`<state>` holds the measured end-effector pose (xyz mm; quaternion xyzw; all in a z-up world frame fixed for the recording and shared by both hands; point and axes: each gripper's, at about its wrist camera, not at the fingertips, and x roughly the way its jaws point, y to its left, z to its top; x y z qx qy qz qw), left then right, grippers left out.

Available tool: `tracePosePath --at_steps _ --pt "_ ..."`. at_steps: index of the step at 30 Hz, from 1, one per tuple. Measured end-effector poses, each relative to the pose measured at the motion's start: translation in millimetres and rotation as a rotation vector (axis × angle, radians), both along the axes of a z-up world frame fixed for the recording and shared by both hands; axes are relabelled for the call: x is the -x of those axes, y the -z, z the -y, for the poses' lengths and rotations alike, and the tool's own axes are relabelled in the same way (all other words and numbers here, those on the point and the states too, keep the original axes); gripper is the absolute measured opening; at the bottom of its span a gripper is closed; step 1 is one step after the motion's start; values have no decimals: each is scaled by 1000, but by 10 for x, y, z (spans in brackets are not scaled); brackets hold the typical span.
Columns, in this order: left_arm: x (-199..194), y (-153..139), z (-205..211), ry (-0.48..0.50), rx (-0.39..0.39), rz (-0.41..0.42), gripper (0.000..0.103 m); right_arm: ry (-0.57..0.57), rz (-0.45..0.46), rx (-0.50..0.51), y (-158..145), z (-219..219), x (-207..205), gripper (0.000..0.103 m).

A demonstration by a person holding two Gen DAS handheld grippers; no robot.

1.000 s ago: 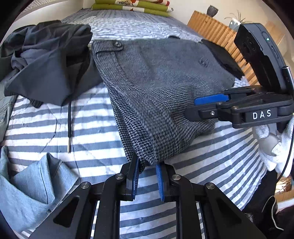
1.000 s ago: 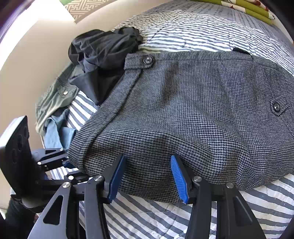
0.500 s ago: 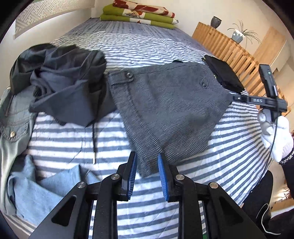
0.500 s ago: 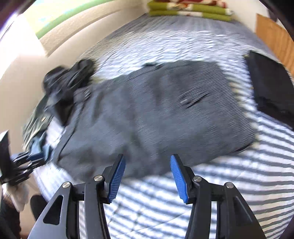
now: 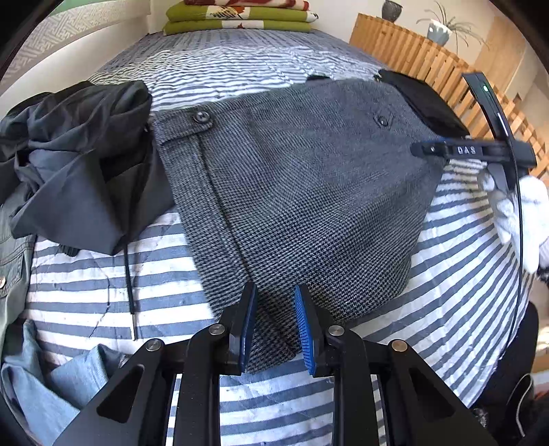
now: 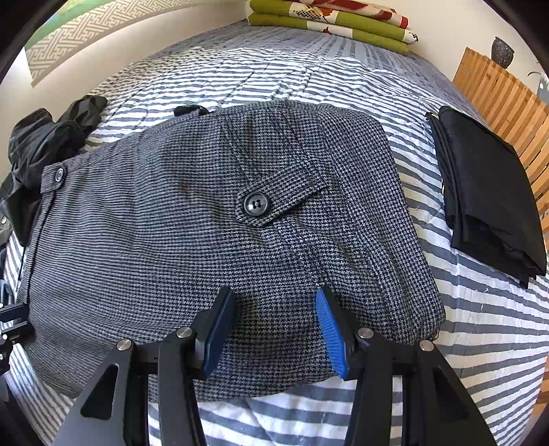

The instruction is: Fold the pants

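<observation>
Grey houndstooth pants (image 5: pixel 308 188) lie folded and flat on the striped bed cover (image 5: pixel 463 291). In the left wrist view my left gripper (image 5: pixel 274 302) hovers at their near corner, open by a narrow gap, and the fabric shows between the blue pads. My right gripper (image 6: pixel 276 308) stands wide open over the near edge of the pants (image 6: pixel 206 240), just below the buttoned pocket flap (image 6: pixel 255 204). Seen side-on from the left, the right gripper (image 5: pixel 417 149) sits at the pants' right edge, held by a white-gloved hand (image 5: pixel 525 206).
A folded black garment (image 6: pixel 487 192) lies right of the pants, by a wooden slatted frame (image 6: pixel 507 89). Crumpled dark clothing (image 5: pixel 75 154) touches the pants' left side, with denim (image 5: pixel 44 387) nearer. Green folded bedding (image 6: pixel 329 24) sits at the bed's far end.
One second ago the pants' corner hung raised at my left gripper; now the pants lie flat. Both grippers rose, then came back low. The right one shifted rightward to the pocket flap.
</observation>
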<state>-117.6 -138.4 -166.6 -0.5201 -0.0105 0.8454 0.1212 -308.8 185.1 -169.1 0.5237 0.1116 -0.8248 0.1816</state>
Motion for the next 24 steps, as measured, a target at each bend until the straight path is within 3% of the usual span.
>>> tracePosePath --at_steps 2,3,5,9,14,18,24 --pt "-80 -136 208 -57 -45 -15 55 12 19 89 -160 -109 -154 44" --pt "-117 -187 331 -88 -72 -24 60 11 32 140 -236 -150 -248 47" --pt "-89 -174 485 -133 -99 -26 61 -6 48 207 -350 -176 -495 47" --pt "-99 -30 692 -186 -244 72 66 -28 77 252 -331 -110 -898 47" --pt "-13 287 474 -181 -205 142 67 -19 254 308 -25 152 -1142 47" --pt "-16 183 349 -191 -105 50 67 3 228 279 0 212 -1195 47" --pt "-16 -218 0 -139 27 -77 66 322 161 316 -41 -705 -683 47"
